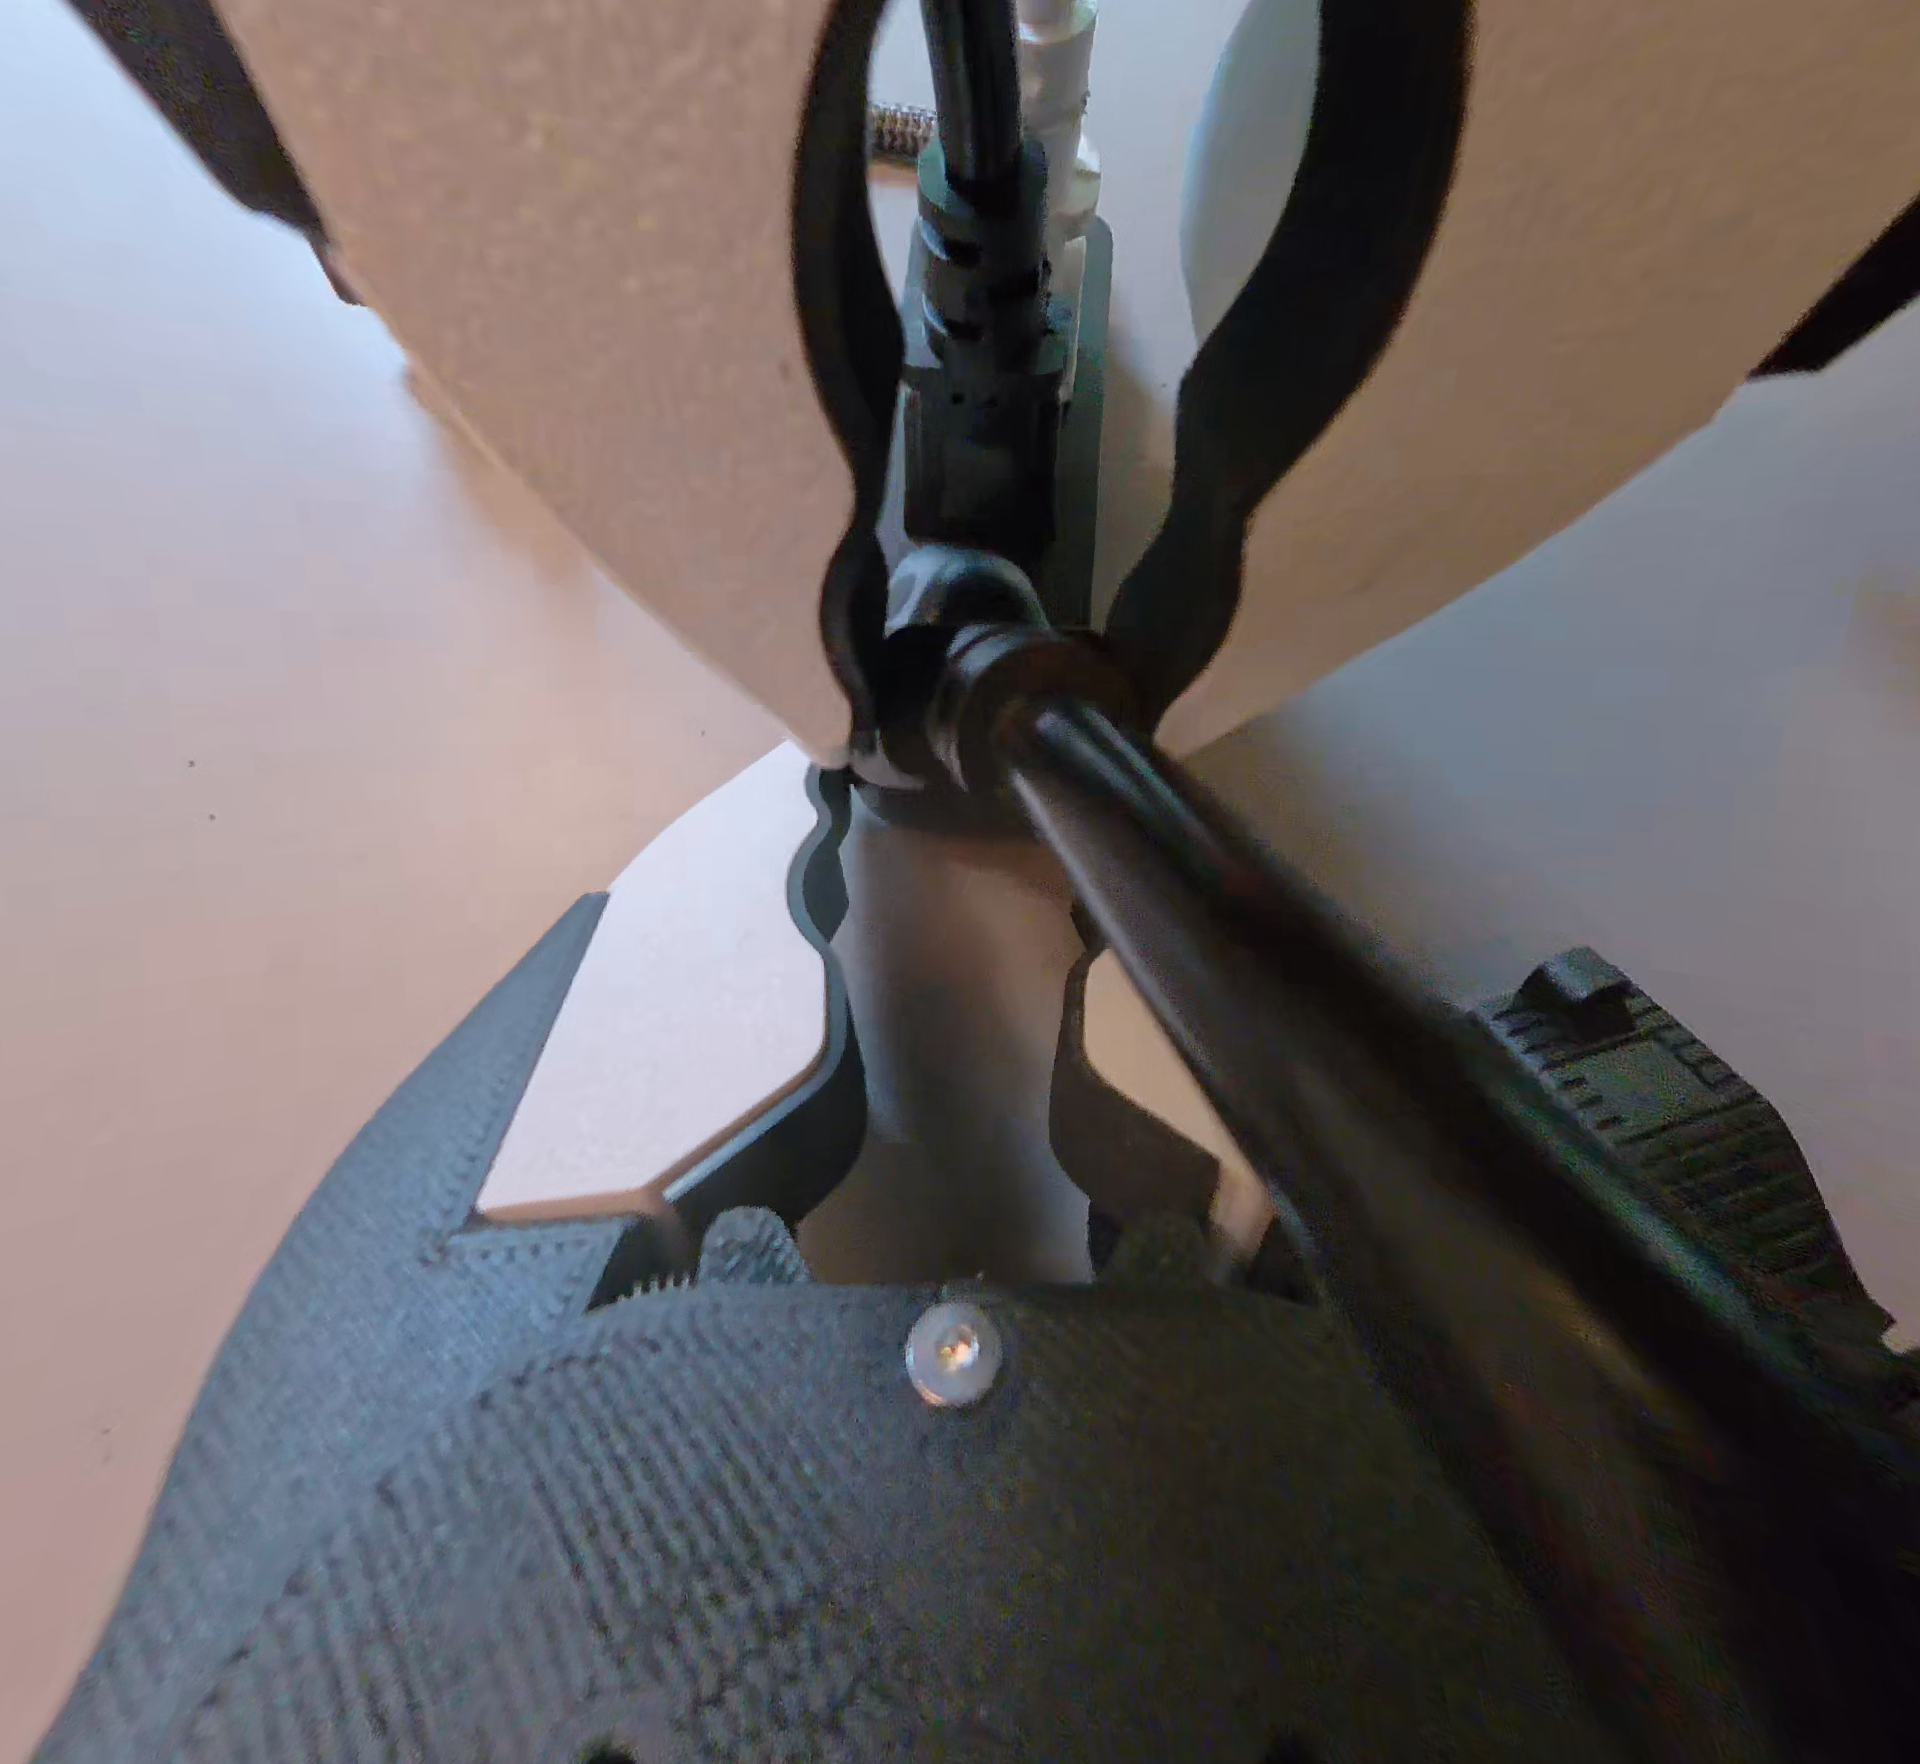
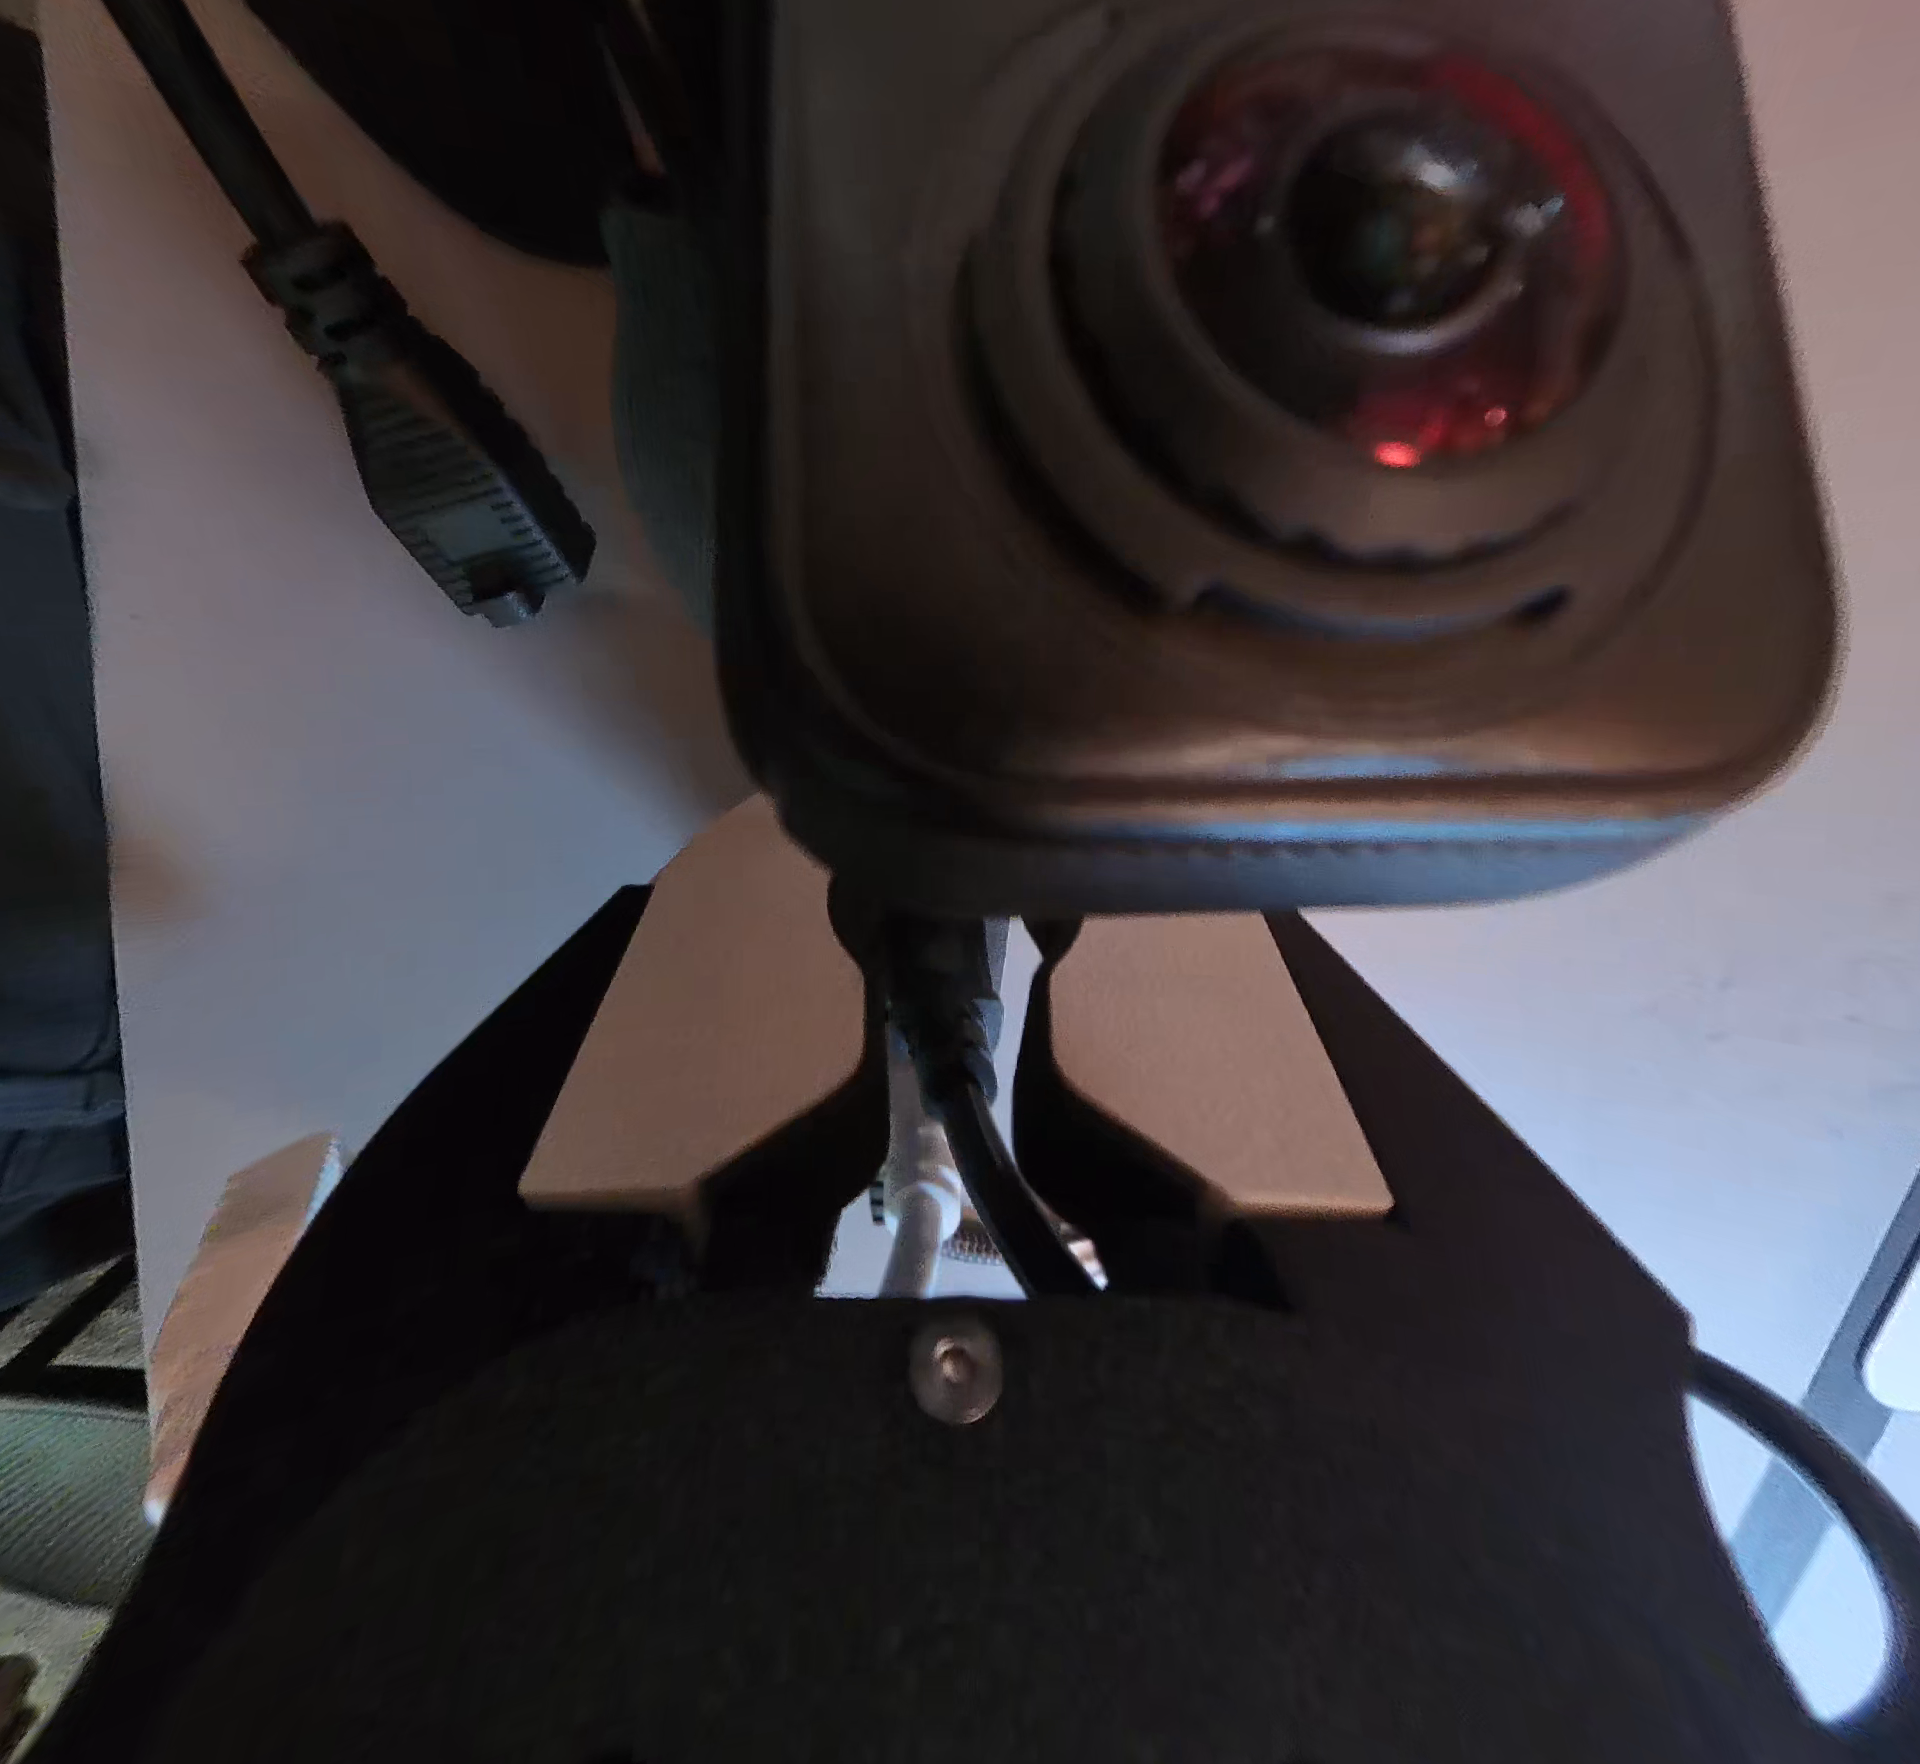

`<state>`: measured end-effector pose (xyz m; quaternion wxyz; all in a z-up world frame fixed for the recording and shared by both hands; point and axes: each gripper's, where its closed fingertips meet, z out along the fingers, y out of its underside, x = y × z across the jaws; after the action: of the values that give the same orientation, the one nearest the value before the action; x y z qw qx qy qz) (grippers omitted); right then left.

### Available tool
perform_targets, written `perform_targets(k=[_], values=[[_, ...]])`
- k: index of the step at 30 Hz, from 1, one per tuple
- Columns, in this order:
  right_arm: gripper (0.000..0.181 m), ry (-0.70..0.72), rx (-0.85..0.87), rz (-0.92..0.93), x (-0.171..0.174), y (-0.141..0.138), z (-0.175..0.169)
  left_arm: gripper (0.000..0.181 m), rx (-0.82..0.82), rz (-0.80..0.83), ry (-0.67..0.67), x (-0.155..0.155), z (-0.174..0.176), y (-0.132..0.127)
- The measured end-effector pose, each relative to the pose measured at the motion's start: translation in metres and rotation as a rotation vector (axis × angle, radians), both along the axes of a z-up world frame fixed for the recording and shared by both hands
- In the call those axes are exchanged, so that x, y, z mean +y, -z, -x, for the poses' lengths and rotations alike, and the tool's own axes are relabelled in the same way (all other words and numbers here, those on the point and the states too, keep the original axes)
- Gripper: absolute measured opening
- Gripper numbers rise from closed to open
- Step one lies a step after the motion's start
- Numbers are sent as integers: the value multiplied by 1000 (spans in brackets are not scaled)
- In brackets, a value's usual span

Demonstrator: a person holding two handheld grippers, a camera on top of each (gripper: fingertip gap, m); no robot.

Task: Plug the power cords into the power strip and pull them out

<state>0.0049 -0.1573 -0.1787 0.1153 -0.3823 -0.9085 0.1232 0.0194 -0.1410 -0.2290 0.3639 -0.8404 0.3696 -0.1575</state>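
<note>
The two grippers face each other over a grey power strip [image 1: 1081, 467] on a white table [image 1: 260, 675]. My left gripper [image 1: 956, 810] is shut on a round black plug [image 1: 935, 675] at the near end of the strip. Its thick black cord [image 1: 1195, 935] runs back past my right finger. My right gripper [image 2: 951, 935] comes from the far side and also shows in the left wrist view [image 1: 997, 706]. Its beige fingers [image 1: 623, 364] close in on the strip's sides. Between them stand another black plug [image 1: 977, 384] and a white plug [image 1: 1060, 73], both seated in the strip.
A loose black cord connector [image 2: 447, 467] lies on the table beside the strip; it also shows in the left wrist view [image 1: 1662, 1091]. The left gripper's camera [image 2: 1351, 312] fills the upper right wrist view. A braided cable [image 1: 904, 125] lies behind. A person's dark clothing [image 2: 42, 675] is at the table edge. Some 5 cm of space lies between my two pairs of fingers.
</note>
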Motion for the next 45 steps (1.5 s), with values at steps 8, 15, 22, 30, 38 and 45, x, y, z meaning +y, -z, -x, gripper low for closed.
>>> perform_targets(k=[8, 15, 22, 30, 38, 45], values=[[24, -28, 33, 26, 1, 1, -4, 41, -3, -2, -1, 1, 0, 1], [24, -17, 120, 96, -1, -7, 5, 42, -77, -37, -14, 3, 6, -10], [24, -32, 162, 102, 2, -11, 9, 21, -360, -391, 100, -22, 20, -90], [24, -20, 88, 11, 10, -3, 6, 11, -264, -392, 70, -8, 11, -101], [31, -17, 22, -92, 21, -9, -3, 9, -201, -261, 122, 5, 2, -104], [52, 37, 422, 272, 0, -114, 1, 8, -209, -252, 111, 9, 8, -109]])
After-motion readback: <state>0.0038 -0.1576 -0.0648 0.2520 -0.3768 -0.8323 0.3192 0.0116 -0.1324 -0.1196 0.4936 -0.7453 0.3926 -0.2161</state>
